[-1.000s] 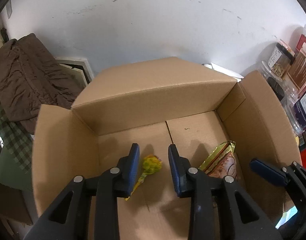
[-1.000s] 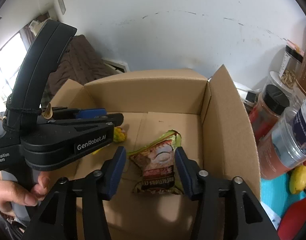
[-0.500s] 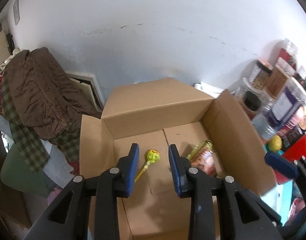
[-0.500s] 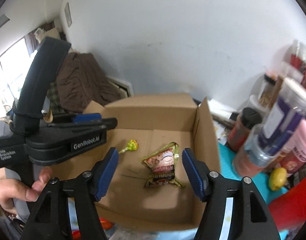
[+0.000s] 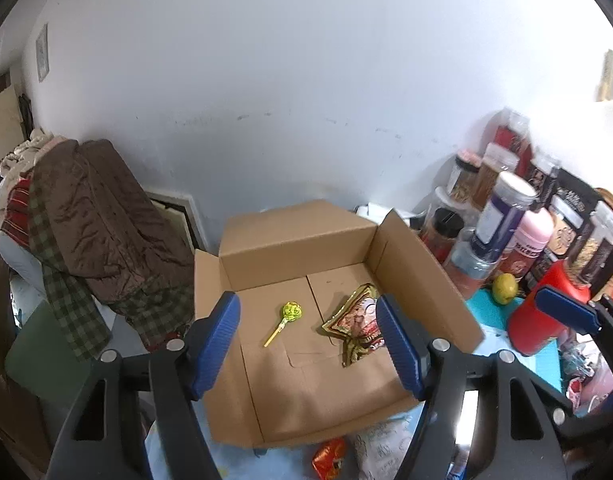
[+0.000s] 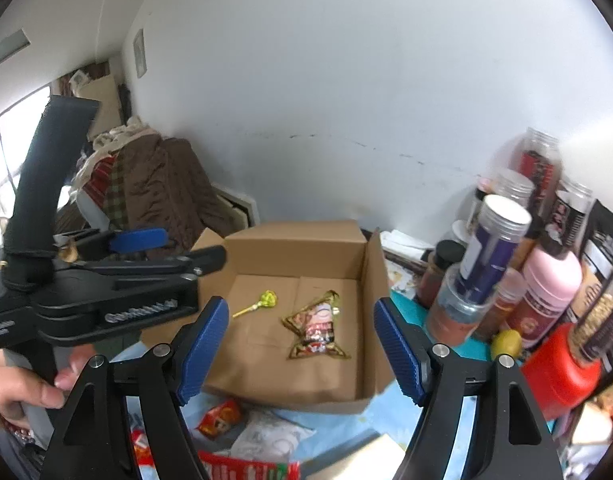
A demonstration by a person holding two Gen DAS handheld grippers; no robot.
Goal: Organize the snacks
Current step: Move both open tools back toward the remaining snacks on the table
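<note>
Cardboard box point(image 5: 290, 240) now sits well below both my grippers, which have pulled up and back since a second ago. On its floor lie the green lollipop point(image 5: 291, 311) and, to its right and apart from it, the crinkled gold snack packet point(image 5: 356, 322). Left gripper point(image 5: 308, 344) and right gripper point(image 6: 300, 348) are both opening with nothing between the jaws.

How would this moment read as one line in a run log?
left gripper: opening, empty | right gripper: opening, empty | cardboard box: holds lollipop, snack packet
</note>
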